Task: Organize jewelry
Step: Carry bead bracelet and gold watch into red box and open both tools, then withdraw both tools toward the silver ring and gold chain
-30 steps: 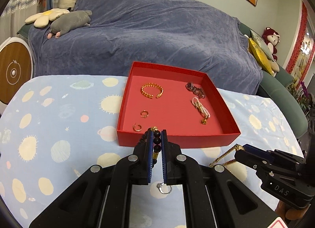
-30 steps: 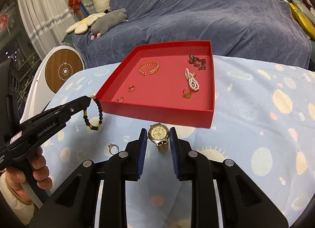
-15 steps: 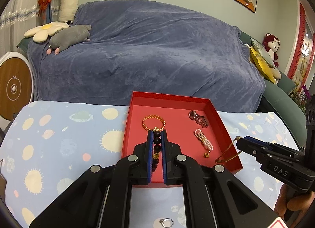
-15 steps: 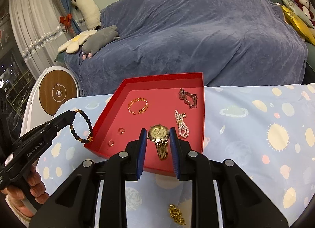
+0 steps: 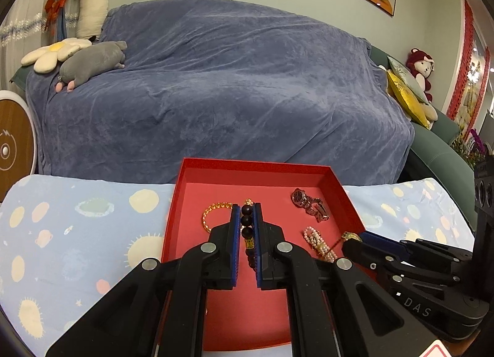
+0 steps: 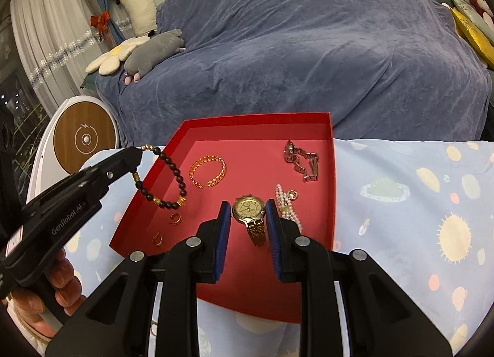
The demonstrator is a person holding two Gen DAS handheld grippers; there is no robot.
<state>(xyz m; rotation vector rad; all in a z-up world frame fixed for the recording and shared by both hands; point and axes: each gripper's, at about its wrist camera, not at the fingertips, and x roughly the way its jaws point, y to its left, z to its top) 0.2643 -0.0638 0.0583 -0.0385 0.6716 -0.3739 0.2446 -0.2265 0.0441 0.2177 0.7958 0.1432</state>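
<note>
Gold-faced wristwatch with gold link band (image 6: 249, 209) clamped in right gripper (image 6: 248, 218), band hanging toward camera, over red shallow tray (image 6: 327, 172) floor; dark wooden bead bracelet (image 6: 173, 172) pinched in closed left gripper (image 5: 246, 221), over tray's left wall; release lies straight below both

"DAS" on right tool (image 5: 355, 241), "GenRobot.AI" on left tool (image 6: 137, 156)

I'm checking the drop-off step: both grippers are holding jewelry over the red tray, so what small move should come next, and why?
Probably lower both a little, then open. The left gripper is shut on the dark bead bracelet, which hangs over the red tray at its left wall. The right gripper is shut on the gold watch above bare tray floor beside the pearl strand. Lowering first should keep the pieces from bouncing.
</note>
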